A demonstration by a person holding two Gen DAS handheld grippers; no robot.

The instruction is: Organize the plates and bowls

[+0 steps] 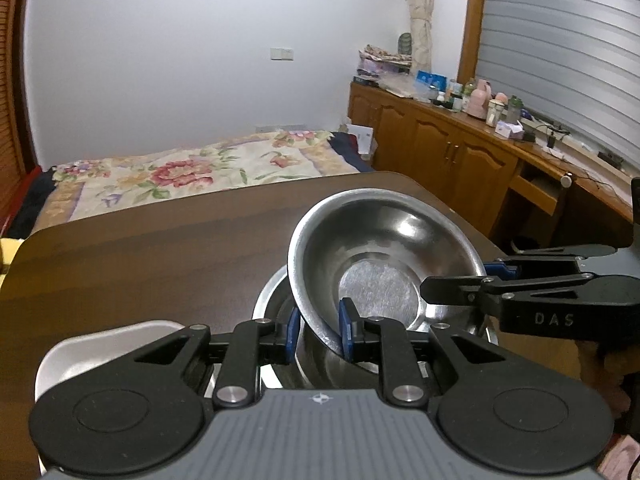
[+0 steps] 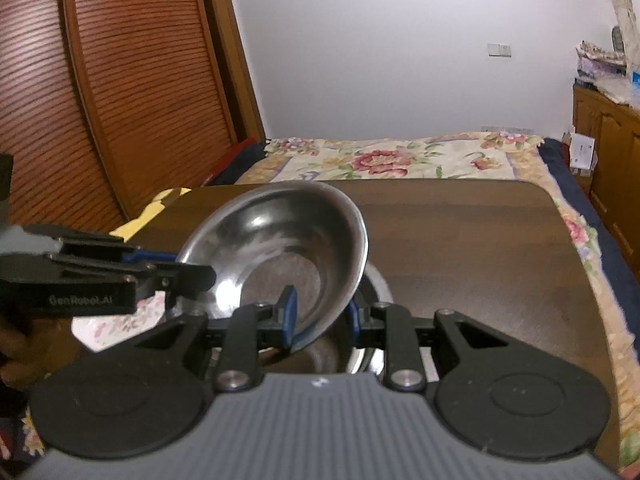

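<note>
Through the left wrist camera I saw my left gripper [image 1: 319, 330] pinching the near rim of a steel bowl [image 1: 384, 256], one blue pad inside the wall and one outside, jaws narrow and clamped on the metal. The bowl was tilted, its open side facing the camera, and sat partly inside a second steel bowl [image 1: 272, 292] resting on the dark wooden table [image 1: 160, 248]. My right gripper [image 1: 486, 276] reached in from the right, its blue pads closed on the bowl's far-right rim. A pale tray [image 1: 96, 344] lay on the table at lower left.

Through the right wrist camera my right gripper [image 2: 322, 314] held the same steel bowl [image 2: 280, 236] by its near rim, jaws narrow, one pad inside and one outside. The bowl leaned over the second steel bowl [image 2: 376, 280] beneath it. My left gripper [image 2: 168, 266] came in from the left, gripping the opposite rim. A flowered plate [image 2: 116, 324] lay under it on the table [image 2: 460, 240].
</note>
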